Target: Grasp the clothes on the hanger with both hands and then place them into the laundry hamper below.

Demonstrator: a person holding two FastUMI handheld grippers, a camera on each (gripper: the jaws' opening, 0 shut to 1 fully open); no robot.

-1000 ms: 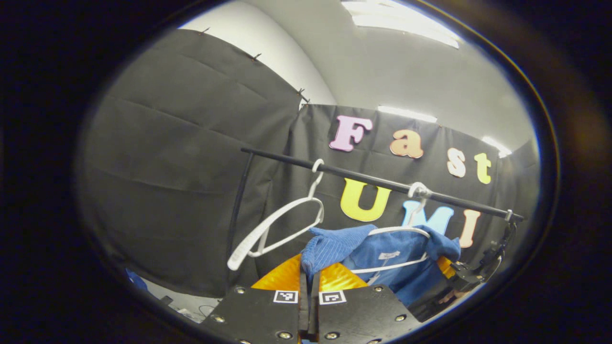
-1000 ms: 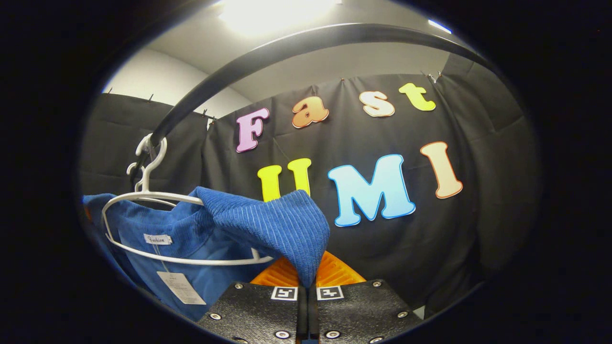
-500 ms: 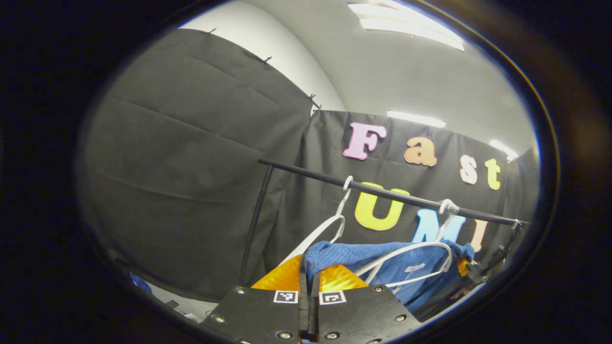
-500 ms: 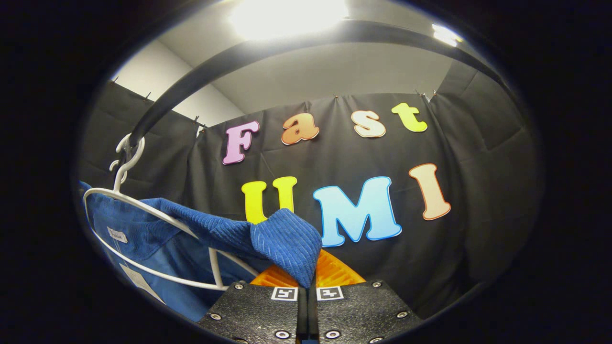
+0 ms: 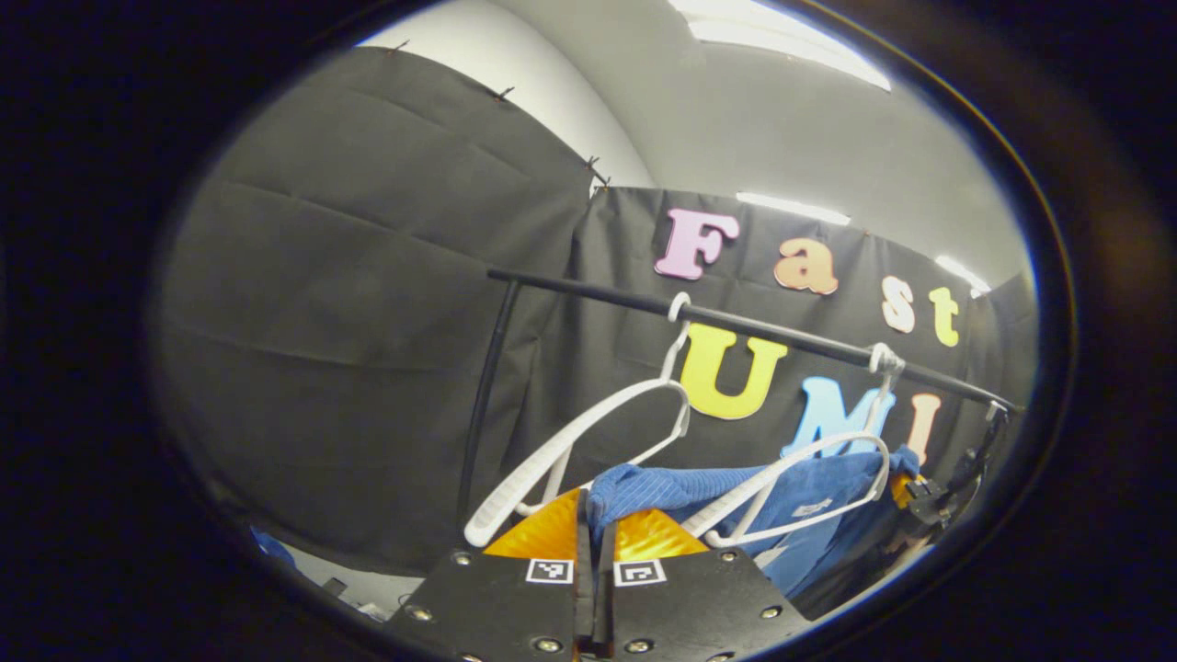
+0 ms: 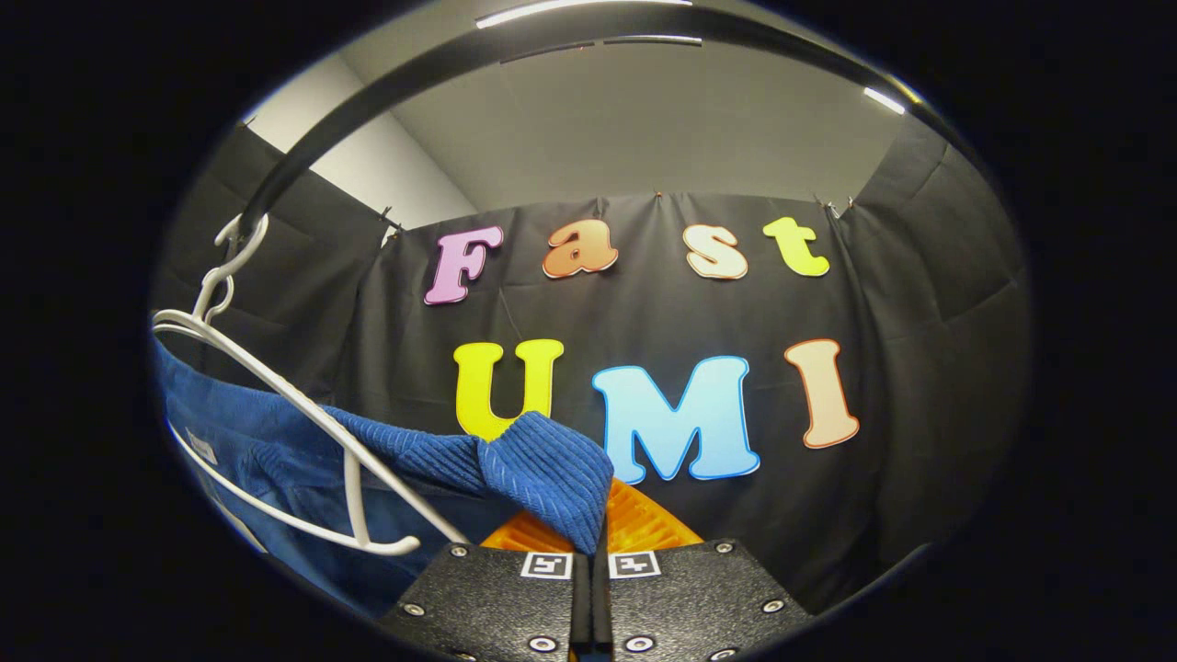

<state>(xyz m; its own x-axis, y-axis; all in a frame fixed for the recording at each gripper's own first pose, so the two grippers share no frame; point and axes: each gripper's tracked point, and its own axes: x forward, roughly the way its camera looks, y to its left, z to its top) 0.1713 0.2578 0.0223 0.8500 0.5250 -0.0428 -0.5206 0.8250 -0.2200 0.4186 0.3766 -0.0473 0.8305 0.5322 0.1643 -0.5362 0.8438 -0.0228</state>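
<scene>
Garment (image 5: 809, 501) blue, ribbed, on white hanger (image 5: 800, 478) | both hand-held grippers (image 5: 596, 552) (image 6: 588, 542) pinching it

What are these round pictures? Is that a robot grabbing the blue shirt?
No robot here: a person holds a grabbing tool in each hand, and each tool carries a camera looking out over its own two fingers. That makes two round pictures.

In the left gripper view, the left gripper has its orange fingers pinched shut on one end of the blue ribbed cloth garment. In the right gripper view, the right gripper pinches the other end.

The garment is draped over a white plastic hanger, hooked on a black metal rail. A second, empty white hanger hangs beside it. Behind is black cloth, the booth's wall.
</scene>
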